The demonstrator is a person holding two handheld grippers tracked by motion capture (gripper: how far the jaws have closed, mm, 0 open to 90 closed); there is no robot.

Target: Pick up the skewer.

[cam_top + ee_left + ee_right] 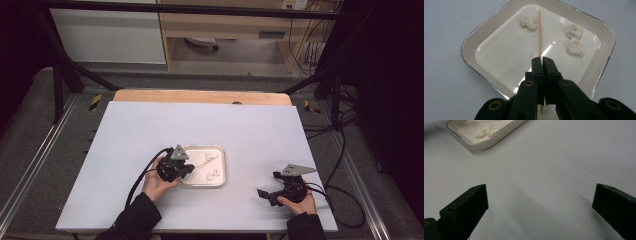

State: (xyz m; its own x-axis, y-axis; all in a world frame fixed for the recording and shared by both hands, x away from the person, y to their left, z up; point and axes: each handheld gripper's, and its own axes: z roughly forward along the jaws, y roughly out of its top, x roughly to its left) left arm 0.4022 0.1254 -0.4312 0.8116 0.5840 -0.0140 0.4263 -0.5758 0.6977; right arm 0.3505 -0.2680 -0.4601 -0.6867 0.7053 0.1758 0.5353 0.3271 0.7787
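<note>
A thin wooden skewer (539, 32) is pinched between the tips of my left gripper (542, 60), which is shut on its near end. The stick reaches out over a white rectangular tray (469, 42), its tip beside one white fluffy lump (528, 22). Two more lumps (574, 31) lie together on the tray's other side. From above, the left gripper (190, 169) is at the tray's (222, 165) left edge, with the skewer (200, 164) slanting across it. My right gripper (267, 184) rests open near the table's front right, nothing between its jaws (540, 192).
The pale table top (150, 130) stretches around the tray, with a wooden strip along its far edge (200, 96). Cables trail from both grippers toward the front. The tray's corner (486, 145) with two lumps (485, 131) lies ahead of the right gripper.
</note>
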